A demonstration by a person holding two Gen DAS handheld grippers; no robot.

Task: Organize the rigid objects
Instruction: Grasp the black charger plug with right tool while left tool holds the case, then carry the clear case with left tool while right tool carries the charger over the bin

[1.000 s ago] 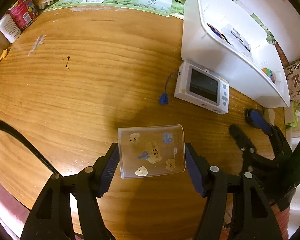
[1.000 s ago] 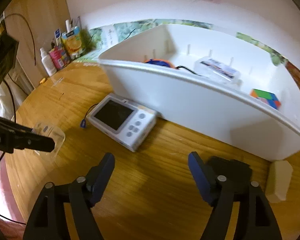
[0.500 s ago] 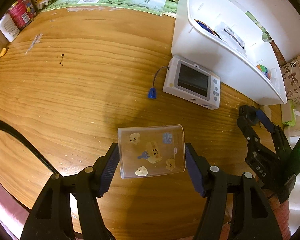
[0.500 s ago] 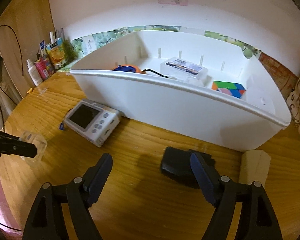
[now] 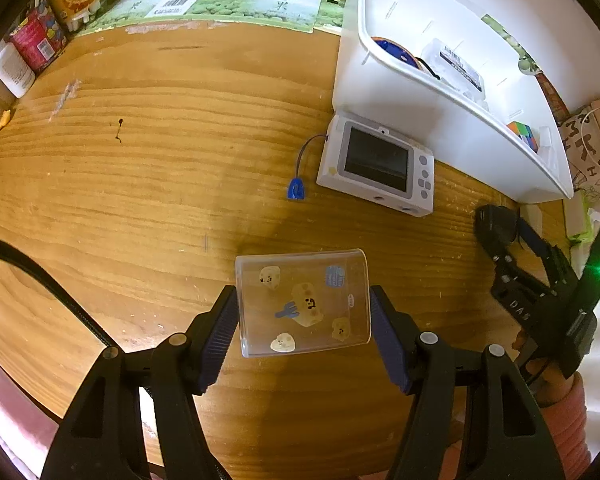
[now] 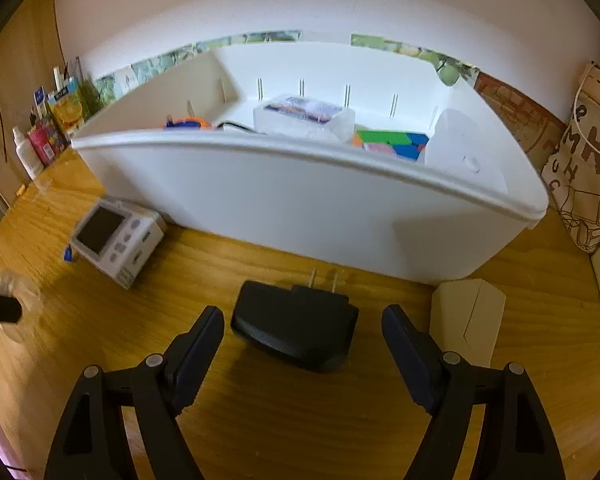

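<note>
**Right tongs line up on the black adapter**

Left view: the white bin (image 5: 384, 92) has slid up-right; our left tongs (image 5: 302, 326) grip the clear box (image 5: 302, 300), lower centre.

Right view: the black adapter (image 6: 296, 326), previously unseen, lies on the counter (image 6: 100, 340) between our wide right tongs (image 6: 302, 340). Next we must close on it.

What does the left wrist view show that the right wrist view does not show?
Only the left wrist view shows the left gripper with its fingers clamped on the clear sticker box, and the blue tag on the camera's cord in full.

Only the right wrist view shows the black plug adapter with its two prongs, lying between the open fingers of the right gripper, and the beige block beside it.

Both show the white bin, the small white camera, the colour cube and the wooden table.
</note>
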